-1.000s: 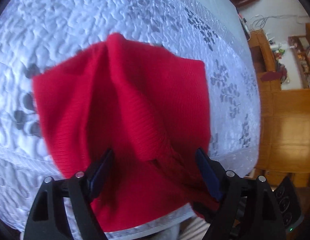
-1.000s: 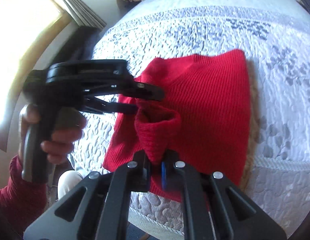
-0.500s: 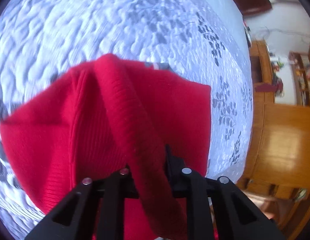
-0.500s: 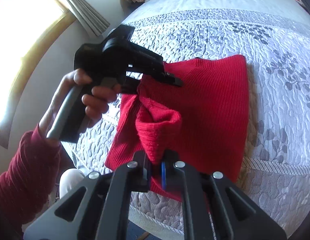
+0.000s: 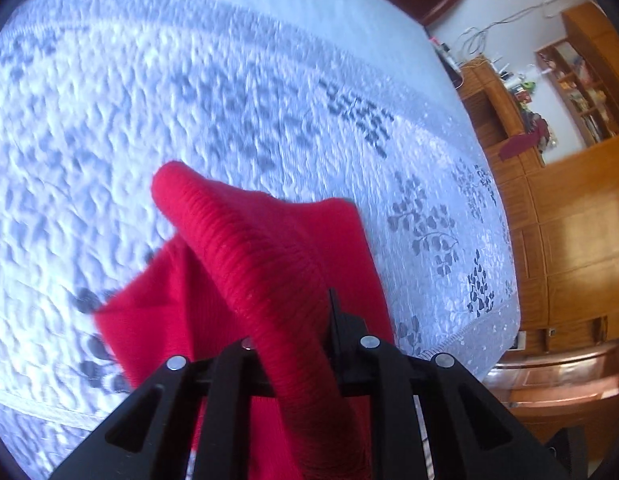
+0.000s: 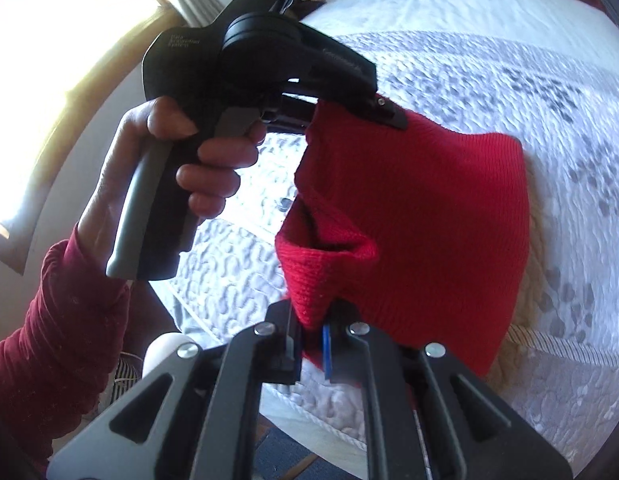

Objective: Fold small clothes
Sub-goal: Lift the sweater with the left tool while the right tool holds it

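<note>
Two grippers are clamping the same red knitted garment (image 6: 421,216) over a bed covered with a white quilted bedspread (image 6: 509,60) printed with grey leaves.

In the right wrist view, going from left to right: a bright window with a pleated curtain is filling the upper left corner. Below it, a dark red sleeve (image 6: 57,320) is leading up to the person's left hand (image 6: 181,160), which is wrapping around the grey-and-black handle of the left gripper (image 6: 333,116). That gripper's jaws are pinching the upper corner of the garment, with cloth squeezed between them. From there the ribbed knit is hanging in a slack fold down to the right gripper (image 6: 309,332) at the bottom centre, whose jaws are clenched tight on a bunched red corner. Further right, the rest of the garment is lying spread flat on the bedspread, and a tan knitted edge (image 6: 529,280) is peeking out just beside its right border.

In the left wrist view, the bedspread (image 5: 189,100) is taking up the left and centre. The left gripper (image 5: 293,344) is gripping a thick ribbed roll of the garment (image 5: 249,248), which is rising in a ridge ahead of the jaws while the remainder is draping onto the bed. Wooden cabinets (image 5: 569,240) and cluttered shelves are standing at the far right.
</note>
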A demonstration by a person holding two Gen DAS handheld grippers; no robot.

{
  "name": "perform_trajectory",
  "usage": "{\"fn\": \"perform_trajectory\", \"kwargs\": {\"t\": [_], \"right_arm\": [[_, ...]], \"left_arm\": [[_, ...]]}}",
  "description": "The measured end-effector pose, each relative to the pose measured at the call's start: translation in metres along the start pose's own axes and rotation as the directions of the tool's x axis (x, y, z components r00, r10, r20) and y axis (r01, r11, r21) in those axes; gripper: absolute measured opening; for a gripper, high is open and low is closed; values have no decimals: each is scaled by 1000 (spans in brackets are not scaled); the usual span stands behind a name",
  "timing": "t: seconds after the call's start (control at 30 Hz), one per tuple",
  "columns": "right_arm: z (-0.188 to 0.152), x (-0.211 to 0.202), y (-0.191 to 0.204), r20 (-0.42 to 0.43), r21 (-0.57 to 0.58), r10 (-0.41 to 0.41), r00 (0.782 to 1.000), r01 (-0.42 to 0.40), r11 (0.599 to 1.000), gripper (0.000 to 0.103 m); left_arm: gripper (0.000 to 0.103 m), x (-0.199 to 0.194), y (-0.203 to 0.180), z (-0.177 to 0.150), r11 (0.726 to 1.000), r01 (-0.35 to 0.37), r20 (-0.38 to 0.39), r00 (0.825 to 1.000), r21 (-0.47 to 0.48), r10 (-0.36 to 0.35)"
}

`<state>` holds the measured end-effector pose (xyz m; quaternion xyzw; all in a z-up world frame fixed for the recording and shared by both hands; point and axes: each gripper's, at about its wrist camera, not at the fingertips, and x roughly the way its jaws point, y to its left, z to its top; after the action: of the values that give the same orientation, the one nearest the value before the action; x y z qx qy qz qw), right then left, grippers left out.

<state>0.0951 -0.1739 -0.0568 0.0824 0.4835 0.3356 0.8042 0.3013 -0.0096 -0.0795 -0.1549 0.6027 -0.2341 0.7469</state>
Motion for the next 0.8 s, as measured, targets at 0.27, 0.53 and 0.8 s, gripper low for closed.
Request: {"fn": "perform_trajectory", "kwargs": {"t": [0.27,0.53,0.8], "right_arm": [[-6,44,29,-81,-69,7,997,-13,998,6],[-23,88,27,-160,-76,-50,986,38,996,6],[-38,112,25,-212,-100,-72,975,52,994,26]], "left_arm": [[15,-6,50,-23,999,-48,8,999,-8,48],[16,18,84,-38,999,-36,14,999,-5,36],[26,28,97,-49,1000,-28,51,998,-14,29]]}}
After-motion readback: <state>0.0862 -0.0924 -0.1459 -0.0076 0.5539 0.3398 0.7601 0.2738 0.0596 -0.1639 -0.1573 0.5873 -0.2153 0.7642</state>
